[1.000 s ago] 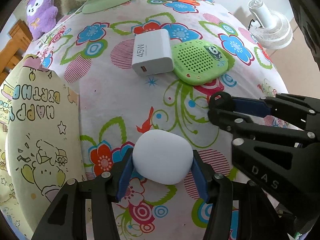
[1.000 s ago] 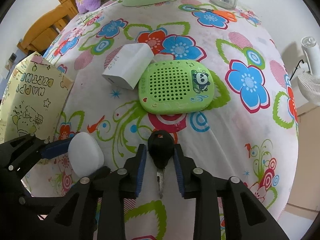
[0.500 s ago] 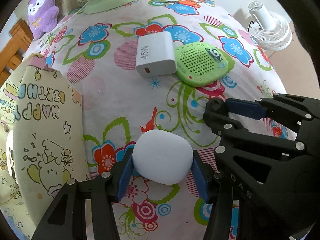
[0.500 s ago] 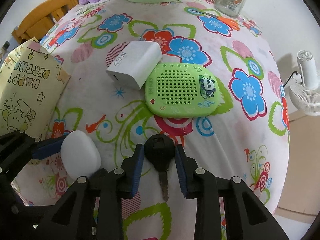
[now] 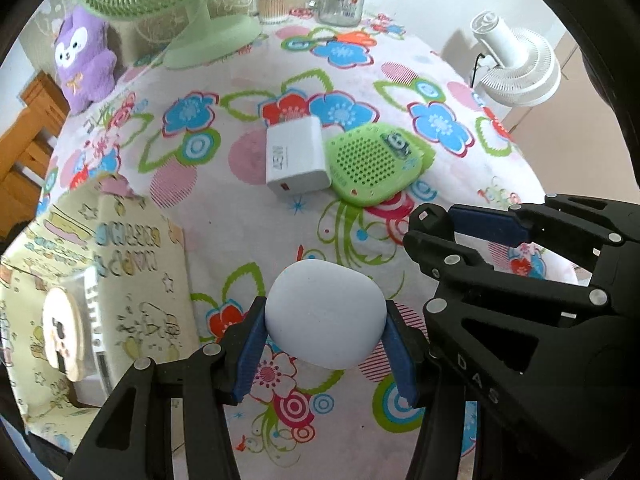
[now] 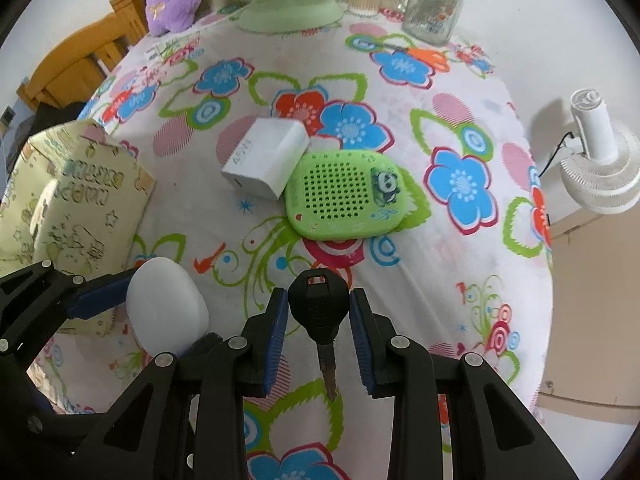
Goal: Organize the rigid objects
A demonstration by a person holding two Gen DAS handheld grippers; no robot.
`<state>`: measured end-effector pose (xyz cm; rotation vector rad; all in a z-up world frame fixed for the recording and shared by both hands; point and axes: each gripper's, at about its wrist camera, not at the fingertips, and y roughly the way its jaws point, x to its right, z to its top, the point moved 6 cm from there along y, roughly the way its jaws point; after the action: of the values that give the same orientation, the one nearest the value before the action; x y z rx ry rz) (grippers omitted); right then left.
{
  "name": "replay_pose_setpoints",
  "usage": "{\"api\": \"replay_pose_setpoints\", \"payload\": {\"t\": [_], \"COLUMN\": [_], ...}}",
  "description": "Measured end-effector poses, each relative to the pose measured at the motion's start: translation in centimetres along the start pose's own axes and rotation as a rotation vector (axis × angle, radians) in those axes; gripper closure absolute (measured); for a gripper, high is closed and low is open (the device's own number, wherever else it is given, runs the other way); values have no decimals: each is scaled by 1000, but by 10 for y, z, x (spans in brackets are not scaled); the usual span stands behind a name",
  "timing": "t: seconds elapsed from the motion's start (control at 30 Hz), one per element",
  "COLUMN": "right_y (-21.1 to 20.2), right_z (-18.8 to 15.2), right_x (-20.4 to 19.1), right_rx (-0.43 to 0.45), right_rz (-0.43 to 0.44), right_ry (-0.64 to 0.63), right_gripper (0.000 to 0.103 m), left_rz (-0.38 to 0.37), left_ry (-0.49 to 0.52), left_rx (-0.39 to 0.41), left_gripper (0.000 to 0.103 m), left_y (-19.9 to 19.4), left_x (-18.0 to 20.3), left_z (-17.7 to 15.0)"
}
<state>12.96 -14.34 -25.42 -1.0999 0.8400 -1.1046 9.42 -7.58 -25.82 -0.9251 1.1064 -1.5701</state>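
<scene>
My left gripper (image 5: 326, 340) is pinching a smooth white rounded pebble-shaped case (image 5: 325, 314), blue pads pressed on both of its sides, carried level above the flower-print cloth of the table (image 5: 248, 216). My right gripper (image 6: 319, 320) is clamped on the black plastic head of a car key (image 6: 318, 306), its metal blade pointing back toward me at 6 o'clock between the two fingers. In the left view the right gripper (image 5: 472, 228) sits close by at 3 o'clock, reaching in from the side at about the same height. In the right view the left gripper (image 6: 160, 300) comes in from 9 o'clock with the white case, just beside the key.

At 12 o'clock ahead of both grippers lies a white boxy charger block (image 6: 266, 158), touching a flat green perforated speaker with a panda picture (image 6: 348, 200). At 9 o'clock stands a pale yellow printed paper gift bag (image 5: 80, 300), its mouth open, with a round item inside I can't make out. Far back: a green desk fan (image 5: 192, 20), a purple plush toy (image 5: 84, 60), a glass mug jar (image 6: 434, 8). A white fan (image 6: 600, 168) stands off the table's edge at 2 o'clock.
</scene>
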Motion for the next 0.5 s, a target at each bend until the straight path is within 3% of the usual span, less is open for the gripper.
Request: {"api": "replay_pose_setpoints", "payload": {"t": [0.5], "right_y": [-57], "right_z": [7], "right_x": [-3], "right_rx": [78], "right_rz": [-42], "right_ry": [49], "right_gripper": [69], "left_rz": [6], "left_ry": [57], "left_rx": [77], "left_gripper": [46], "left_y": [-48], "left_x": [6], "left_z": [12]}}
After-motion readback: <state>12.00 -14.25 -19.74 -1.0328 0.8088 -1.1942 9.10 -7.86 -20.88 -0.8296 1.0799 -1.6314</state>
